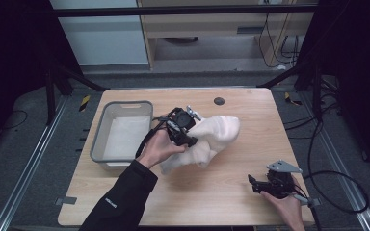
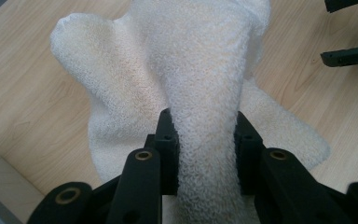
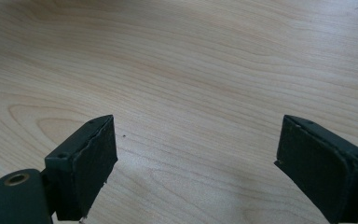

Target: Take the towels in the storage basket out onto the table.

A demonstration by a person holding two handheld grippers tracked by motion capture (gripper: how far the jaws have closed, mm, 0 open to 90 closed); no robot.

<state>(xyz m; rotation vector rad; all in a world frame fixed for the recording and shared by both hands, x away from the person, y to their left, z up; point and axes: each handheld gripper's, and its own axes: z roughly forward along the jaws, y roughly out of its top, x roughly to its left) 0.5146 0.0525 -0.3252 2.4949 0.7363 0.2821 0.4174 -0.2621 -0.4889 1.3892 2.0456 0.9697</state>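
Dark lab space with black framing, grey carpet, pale cabinets behind. Light wooden worktop (image 1: 207,192) at centre, grain visible. Grey rectangular tub (image 1: 99,137) standing at worktop's left edge, long side running front to back.

White terry towel (image 1: 212,139) bunched mid-worktop, just right of tub, not touching it as far as can be told. Long axis diagonal in high view: from near-left lower end up to far-right rounded bulk. Partly lifted and draped, lower folds resting on the wood.

Left gripper (image 1: 189,139) at towel's left side, clamped on a thick fold of the cloth. Left gripper view: fold (image 2: 207,140) running straight up between both black pads, pads pressed against it on either side, fabric loops sharp; two lobes of towel spreading beyond, tub corner at lower left, right gripper's jaw tips at upper right.

Right gripper (image 1: 251,184) low at near-right of worktop, well apart from towel, pointing left. Right gripper view: jaws spread wide, bare wood (image 3: 196,93) between them, nothing gripped.
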